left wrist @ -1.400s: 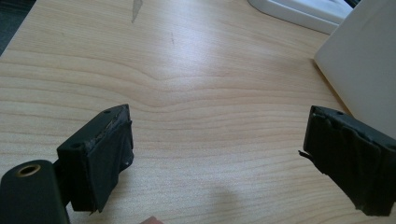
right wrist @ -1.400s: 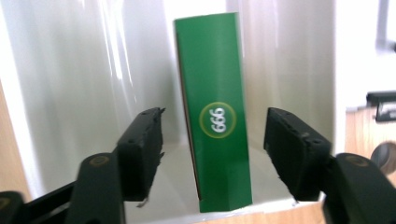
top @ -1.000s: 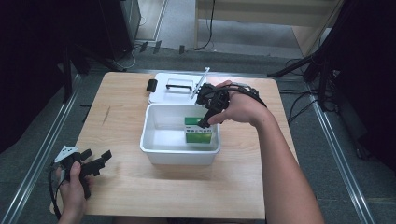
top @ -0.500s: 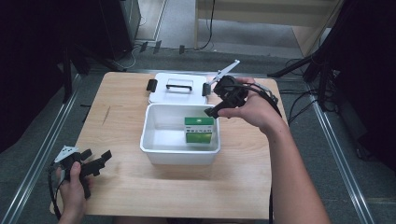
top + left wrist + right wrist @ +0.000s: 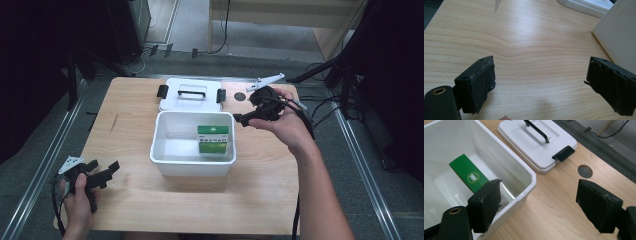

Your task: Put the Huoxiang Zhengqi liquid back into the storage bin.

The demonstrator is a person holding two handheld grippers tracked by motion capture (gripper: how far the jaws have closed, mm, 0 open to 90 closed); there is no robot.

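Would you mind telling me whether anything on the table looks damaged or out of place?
Nothing stands out. The green box stands inside the white bin, the lid lies flat behind it, and both tools are open and hold nothing.

Three cameras covering one table (image 5: 140,200)
High view is looking down from afar; both gripper views are sitting close, sharing the tub (image 5: 192,162) (image 5: 529,183).

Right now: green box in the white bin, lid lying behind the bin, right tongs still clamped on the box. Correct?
Not quite. The right tongs are open and empty, outside the white bin; their jaws have just been opening. The green box is in the bin, the lid behind it. The right gripper view shows it.
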